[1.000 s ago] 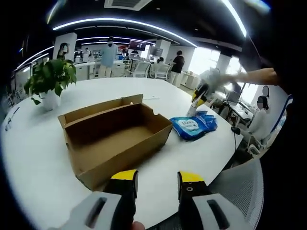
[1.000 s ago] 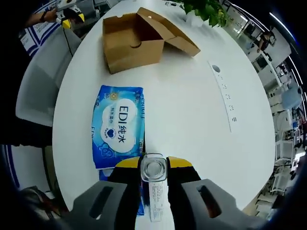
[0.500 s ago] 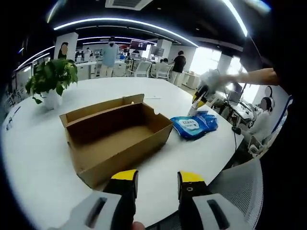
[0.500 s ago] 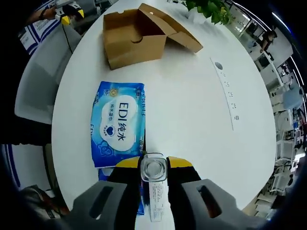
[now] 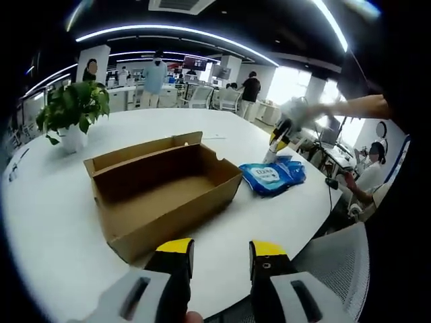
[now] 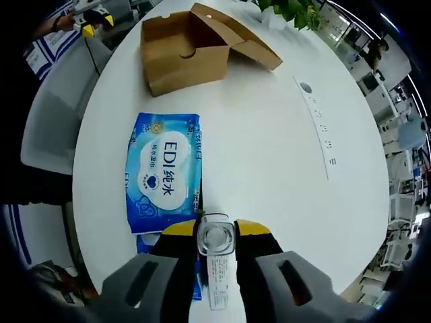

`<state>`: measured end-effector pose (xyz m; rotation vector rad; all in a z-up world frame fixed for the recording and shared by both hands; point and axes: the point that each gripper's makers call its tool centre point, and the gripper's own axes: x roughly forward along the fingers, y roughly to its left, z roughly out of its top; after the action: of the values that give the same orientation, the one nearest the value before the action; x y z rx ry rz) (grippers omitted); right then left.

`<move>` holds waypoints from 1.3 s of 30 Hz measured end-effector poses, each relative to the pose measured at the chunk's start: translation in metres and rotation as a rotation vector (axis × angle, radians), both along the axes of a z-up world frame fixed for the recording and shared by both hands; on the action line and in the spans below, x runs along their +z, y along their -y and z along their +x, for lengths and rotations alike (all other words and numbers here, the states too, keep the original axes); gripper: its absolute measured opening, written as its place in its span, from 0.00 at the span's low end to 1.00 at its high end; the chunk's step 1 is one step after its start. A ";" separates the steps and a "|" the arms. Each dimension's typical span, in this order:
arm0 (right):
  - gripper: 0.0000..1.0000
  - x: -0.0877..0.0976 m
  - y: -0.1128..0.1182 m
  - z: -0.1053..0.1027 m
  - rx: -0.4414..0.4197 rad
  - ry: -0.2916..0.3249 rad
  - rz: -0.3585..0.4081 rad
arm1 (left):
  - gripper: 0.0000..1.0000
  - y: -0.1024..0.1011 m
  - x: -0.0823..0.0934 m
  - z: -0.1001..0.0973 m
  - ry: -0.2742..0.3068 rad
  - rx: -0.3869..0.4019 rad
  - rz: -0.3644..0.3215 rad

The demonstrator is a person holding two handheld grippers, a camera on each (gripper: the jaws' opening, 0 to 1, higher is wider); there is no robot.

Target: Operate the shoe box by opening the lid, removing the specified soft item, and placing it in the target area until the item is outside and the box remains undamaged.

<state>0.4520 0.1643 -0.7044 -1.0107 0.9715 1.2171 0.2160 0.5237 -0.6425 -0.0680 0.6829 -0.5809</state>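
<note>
The box (image 5: 161, 192) sat open mid-frame, wipes pack (image 6: 163, 173) already out on the bench (image 6: 269, 155). Nothing shifted lately. Left gripper (image 5: 221, 252) gaped narrowly, empty; right gripper (image 6: 215, 232) clamped a bottle (image 6: 216, 237).

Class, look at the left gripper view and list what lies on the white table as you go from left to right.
Potted plant → open cardboard shoe box → blue pack of wet wipes, with the right gripper hanging just above it.
</note>
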 end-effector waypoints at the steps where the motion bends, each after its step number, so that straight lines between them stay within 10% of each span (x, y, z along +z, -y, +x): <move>1: 0.19 -0.001 0.000 0.000 0.000 -0.001 -0.002 | 0.33 0.000 0.000 0.000 -0.001 0.000 -0.001; 39: 0.28 0.023 0.021 0.007 -0.094 0.079 0.026 | 0.33 -0.003 0.011 0.008 0.019 -0.035 -0.002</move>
<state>0.4594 0.1432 -0.6812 -0.9750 0.9285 1.1017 0.2240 0.5267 -0.6314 -0.0519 0.6664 -0.6152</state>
